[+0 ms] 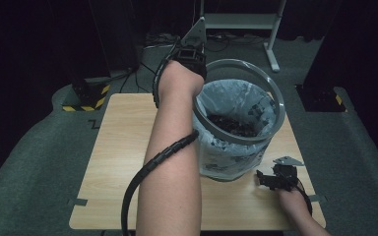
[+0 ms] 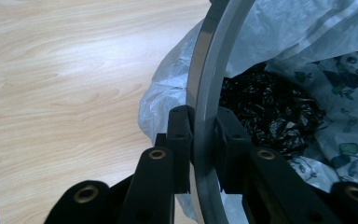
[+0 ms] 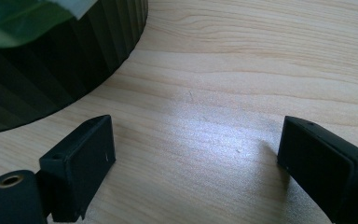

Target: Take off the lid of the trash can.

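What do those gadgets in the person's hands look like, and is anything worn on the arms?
Each tool, the left tool and right tool, is black with two blocky jaws and brass-ringed screw holes, topped by a grey three-cornered plate. A ribbed black cable trails along the left forearm. Both forearms are bare, no sleeves.

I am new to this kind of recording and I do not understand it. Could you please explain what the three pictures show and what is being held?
There is no robot here. A person holds handheld tongs in each hand at a wooden table. The high view looks down from above the person. The other two pictures come from small cameras riding on each pair of tongs.

On the table stands a waste bin lined with a plastic bag, with dark rubbish inside. The left tongs are shut on the grey ring that sits around the bin's top, tilted up on one side. The right tongs rest open on the table beside the bin, holding nothing.
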### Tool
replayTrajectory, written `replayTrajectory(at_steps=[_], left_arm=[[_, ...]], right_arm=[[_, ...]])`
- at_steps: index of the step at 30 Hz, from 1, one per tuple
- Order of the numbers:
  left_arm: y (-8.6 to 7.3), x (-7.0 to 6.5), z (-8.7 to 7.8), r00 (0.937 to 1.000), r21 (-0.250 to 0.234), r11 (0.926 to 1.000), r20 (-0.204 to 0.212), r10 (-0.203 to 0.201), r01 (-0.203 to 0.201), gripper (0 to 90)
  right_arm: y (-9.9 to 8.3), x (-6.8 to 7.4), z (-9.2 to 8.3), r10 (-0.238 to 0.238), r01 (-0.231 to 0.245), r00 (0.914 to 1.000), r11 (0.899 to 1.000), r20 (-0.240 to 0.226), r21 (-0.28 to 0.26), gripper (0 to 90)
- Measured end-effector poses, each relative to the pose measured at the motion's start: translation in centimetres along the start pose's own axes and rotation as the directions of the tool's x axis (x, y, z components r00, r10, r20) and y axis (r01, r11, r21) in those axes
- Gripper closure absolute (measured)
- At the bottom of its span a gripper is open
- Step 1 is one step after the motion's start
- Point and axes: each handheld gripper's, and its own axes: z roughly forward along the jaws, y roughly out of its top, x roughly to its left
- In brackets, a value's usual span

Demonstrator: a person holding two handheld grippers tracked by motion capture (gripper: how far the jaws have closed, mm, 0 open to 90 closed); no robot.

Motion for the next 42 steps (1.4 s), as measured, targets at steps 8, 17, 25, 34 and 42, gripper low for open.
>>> replayTrajectory(at_steps=[8, 17, 25, 34, 42], left_arm=[[-0.3, 0.9, -1.0, 0.9999, -0.016, 0.9998, 0.014, -0.009, 0.009, 78.1], [-0.9, 2.5, -0.5, 0.9995, -0.005, 0.9999, 0.028, -0.012, 0.012, 78.1], [-1.7, 4.4, 0.0, 0.9989, 0.007, 0.9996, 0.036, -0.029, 0.029, 78.1], [-2.7, 6.7, 0.3, 0.9968, 0.013, 0.9984, 0.057, -0.056, 0.055, 78.2], [-3.8, 8.9, 0.3, 0.9943, 0.015, 0.997, 0.074, -0.077, 0.076, 78.2]], right_arm=[[0.0, 0.0, 0.0, 0.0, 0.0, 1.0, 1.0, 0.0, 0.001, 10.5], [0.0, 0.0, 0.0, 0.0, 0.0, 1.0, 1.0, 0.0, 0.001, 10.5], [0.0, 0.0, 0.0, 0.0, 0.0, 1.0, 1.0, 0.0, 0.001, 10.5], [0.0, 0.0, 0.0, 0.0, 0.0, 1.0, 1.0, -0.001, 0.001, 10.5], [0.0, 0.1, 0.0, 0.003, -0.003, 1.0, 1.0, 0.002, 0.0, 10.4]])
